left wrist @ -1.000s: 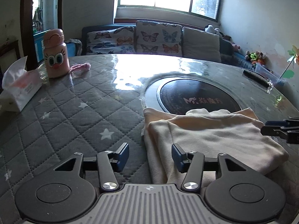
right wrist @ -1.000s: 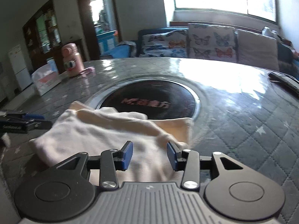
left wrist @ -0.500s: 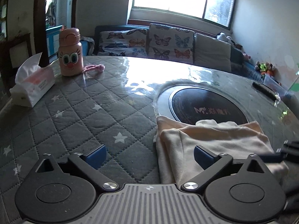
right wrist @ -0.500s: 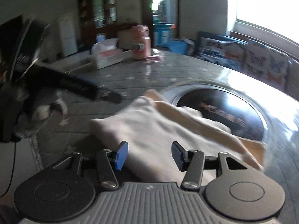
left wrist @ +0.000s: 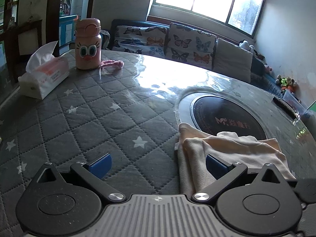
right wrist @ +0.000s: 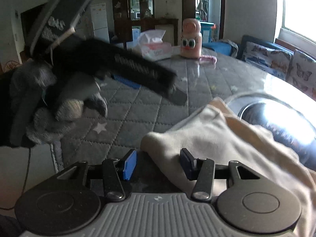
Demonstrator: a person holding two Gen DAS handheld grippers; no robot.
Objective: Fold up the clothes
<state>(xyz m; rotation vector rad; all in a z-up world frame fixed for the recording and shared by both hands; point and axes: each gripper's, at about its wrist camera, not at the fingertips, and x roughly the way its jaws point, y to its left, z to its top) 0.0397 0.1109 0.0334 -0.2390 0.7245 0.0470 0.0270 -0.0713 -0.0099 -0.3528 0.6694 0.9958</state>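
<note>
A folded cream garment (left wrist: pixel 233 148) lies on a quilted, star-patterned grey table (left wrist: pixel 98 118), its far edge overlapping a round black cooktop (left wrist: pixel 227 116) set into the surface. The left gripper (left wrist: pixel 158 164) has just spread its fingers fully and holds nothing; the right gripper (right wrist: pixel 158 164) hovers with fingers partly apart over the garment's near corner, not pinching it. A careless grab could drag the stack askew or undo the fold. A pink cartoon-eyed bottle (left wrist: pixel 88 44) and tissue box (left wrist: pixel 44 75) stand well apart; behind, a butterfly-cushioned sofa (left wrist: pixel 167 41) sits beneath a bright window (left wrist: pixel 207 2).
</note>
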